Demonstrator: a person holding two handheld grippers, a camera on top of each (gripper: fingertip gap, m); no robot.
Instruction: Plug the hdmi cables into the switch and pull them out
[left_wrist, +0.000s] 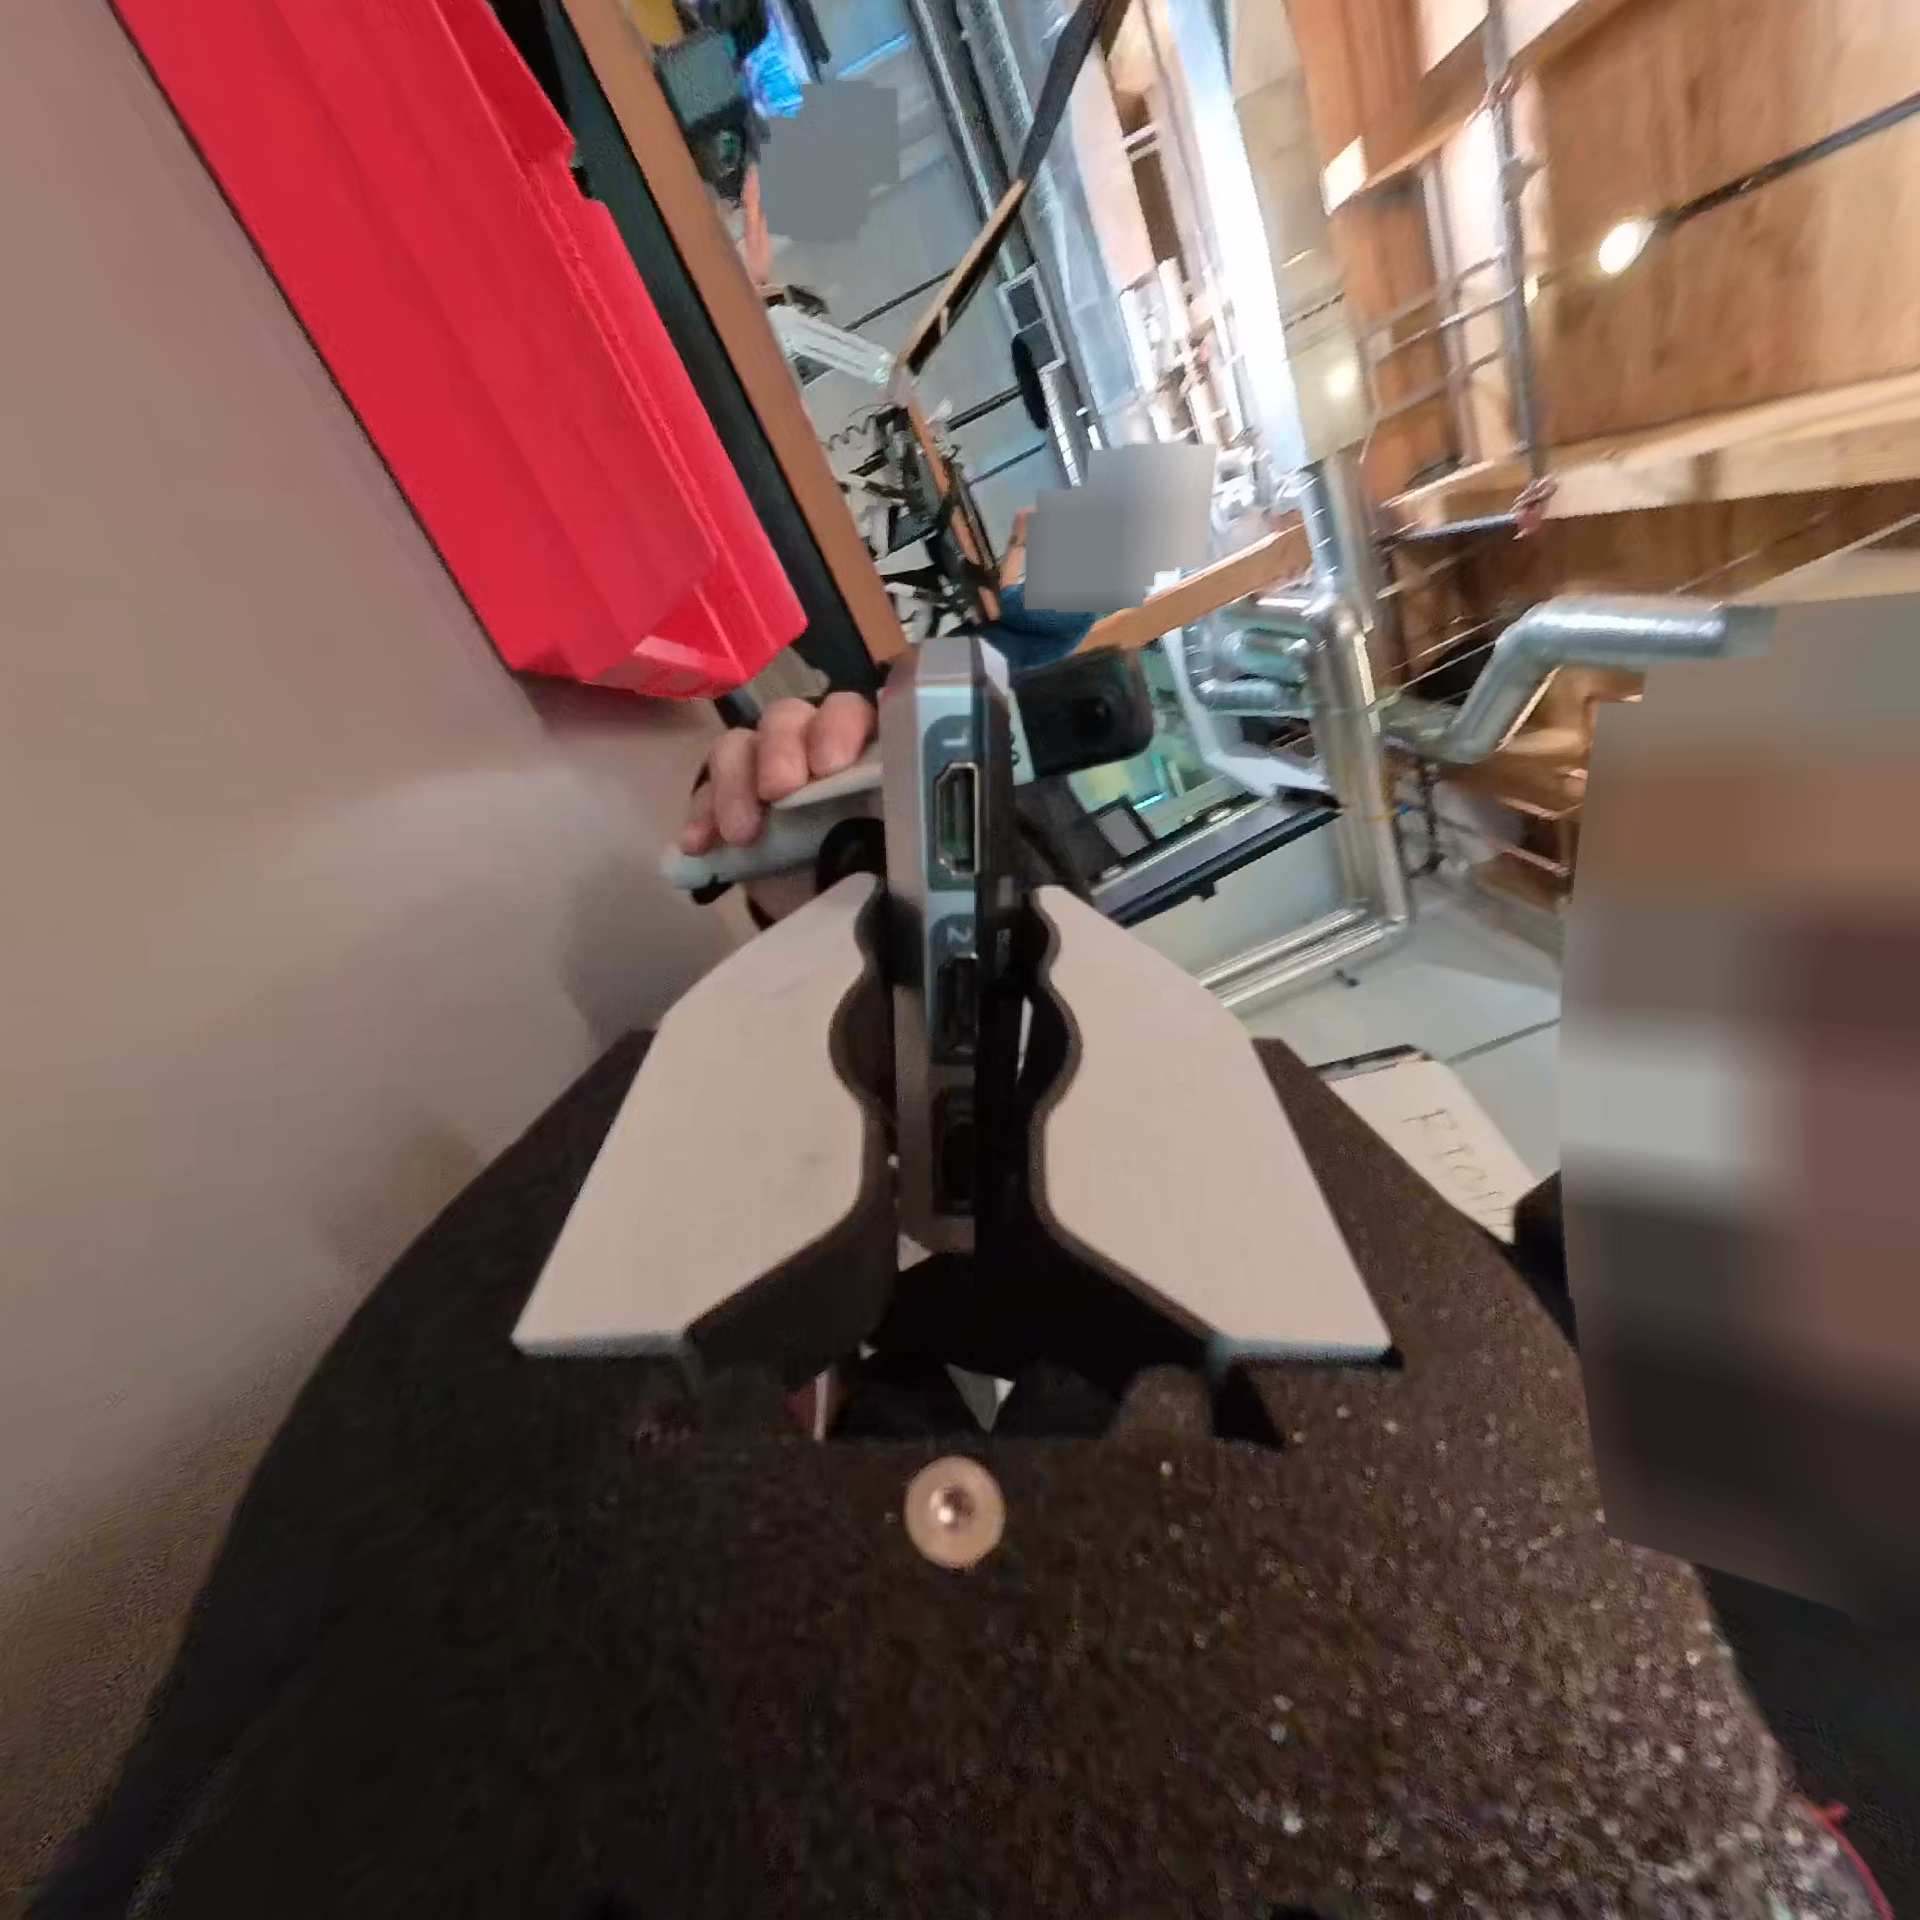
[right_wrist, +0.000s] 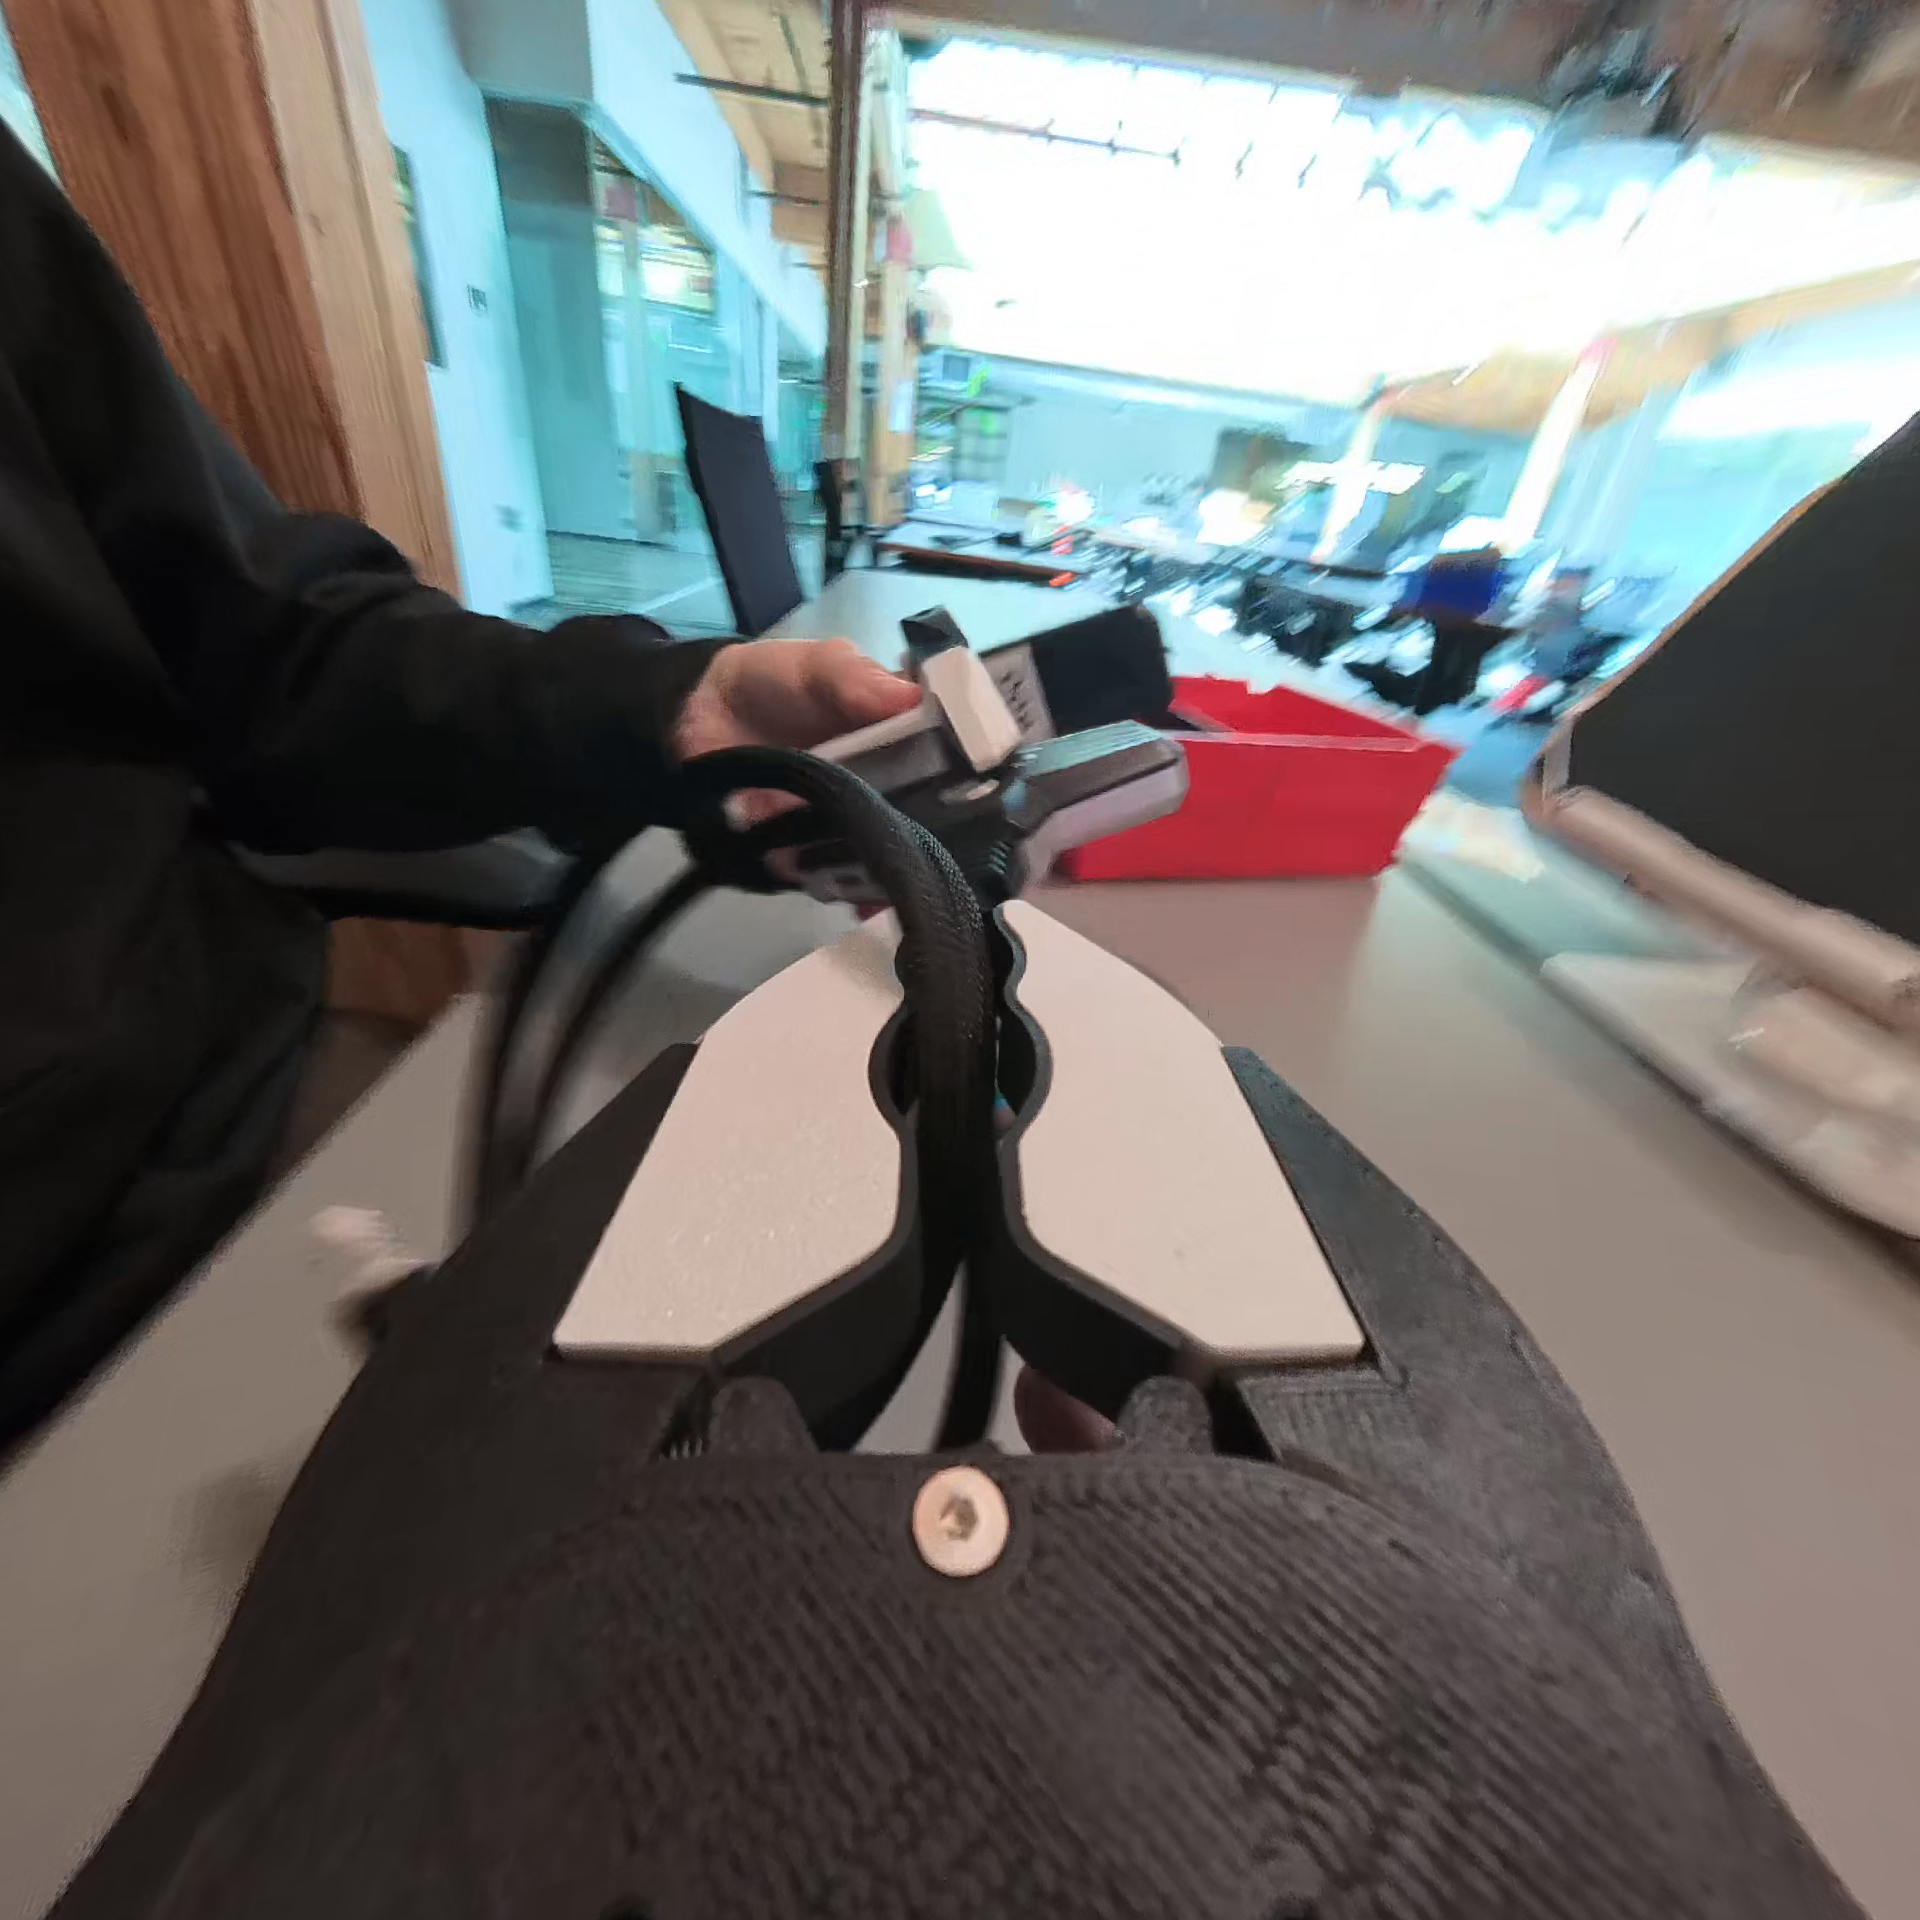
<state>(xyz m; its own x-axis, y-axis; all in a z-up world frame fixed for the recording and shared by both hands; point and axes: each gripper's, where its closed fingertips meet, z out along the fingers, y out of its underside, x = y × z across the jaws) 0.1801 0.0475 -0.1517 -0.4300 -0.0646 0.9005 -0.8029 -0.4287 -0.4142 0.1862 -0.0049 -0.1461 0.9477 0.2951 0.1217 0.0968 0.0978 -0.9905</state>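
In the left wrist view my left gripper (left_wrist: 951, 920) is shut on a grey HDMI switch (left_wrist: 935, 1039), held on edge above the table. Its top port (left_wrist: 958, 821) is empty; the two ports below sit between the fingers and look dark. Behind the switch a hand (left_wrist: 790, 758) holds the right gripper's body with its camera (left_wrist: 1086, 717). In the right wrist view my right gripper (right_wrist: 951, 930) is shut on a black braided HDMI cable (right_wrist: 940, 904), which loops up and left past the fingertips. The plug end is hidden. The left gripper (right_wrist: 997, 769) shows just beyond, blurred.
A red bin (left_wrist: 499, 343) stands at the table's far side; it also shows in the right wrist view (right_wrist: 1257, 800). A dark screen on a silver stand (right_wrist: 1745, 748) is at the right. The person's black sleeve (right_wrist: 312, 707) is at the left. The grey table (right_wrist: 1403, 1091) lies below.
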